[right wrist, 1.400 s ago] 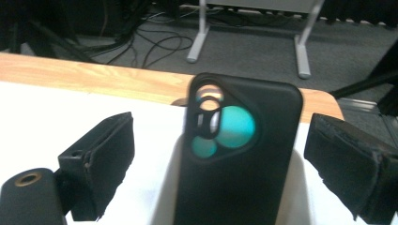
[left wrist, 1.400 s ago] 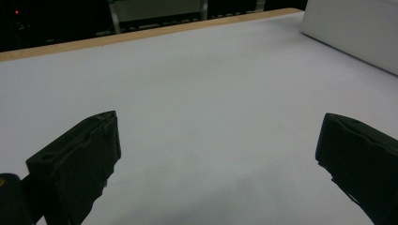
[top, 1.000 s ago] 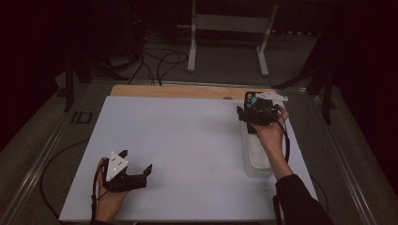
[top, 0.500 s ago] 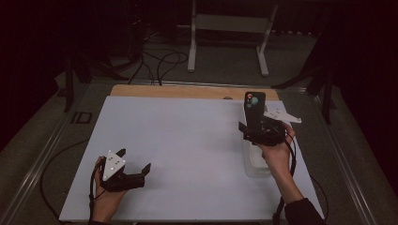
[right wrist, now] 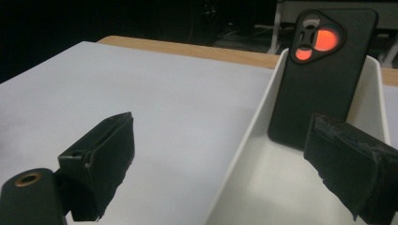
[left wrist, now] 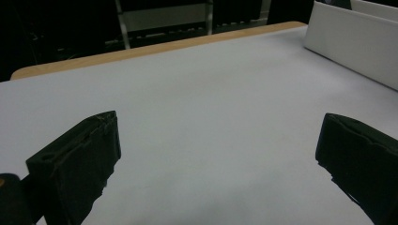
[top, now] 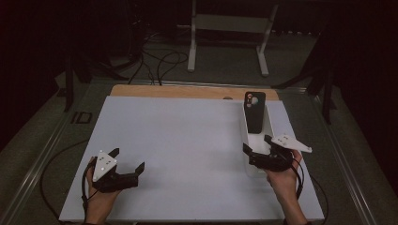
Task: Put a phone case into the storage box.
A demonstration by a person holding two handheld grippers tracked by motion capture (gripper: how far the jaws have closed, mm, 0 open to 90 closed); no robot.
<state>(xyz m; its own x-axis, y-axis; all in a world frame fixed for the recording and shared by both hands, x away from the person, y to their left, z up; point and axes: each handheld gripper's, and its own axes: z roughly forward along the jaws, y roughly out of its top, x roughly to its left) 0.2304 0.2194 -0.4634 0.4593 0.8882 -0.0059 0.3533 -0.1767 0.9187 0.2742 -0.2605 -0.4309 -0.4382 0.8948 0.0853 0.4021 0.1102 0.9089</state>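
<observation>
I see a black phone case (top: 256,111) standing upright in a narrow white tray (top: 270,123) on the right side of the tabletop (top: 187,140). It leans against the tray's far end wall, with its camera cutout at the top and its lower edge on the tray floor. In the right gripper view the case (right wrist: 324,70) shows the cutout glowing orange-red, and the tray (right wrist: 244,140) runs away from me towards it.

My right gripper (top: 264,151) sits over the near end of the tray, well short of the case. Its jaws stand wide apart and hold nothing; in its own view one jaw hangs over the bare tabletop just outside the tray's wall and the other over the tray's inside. The person's right hand (top: 284,176) grips it from behind.

My left gripper (top: 127,161) rests low over the near left part of the tabletop, far from the tray. Its jaws are spread wide too, with only the pale surface between them. In the left gripper view the tray's white side wall (left wrist: 352,42) shows at the far right.
</observation>
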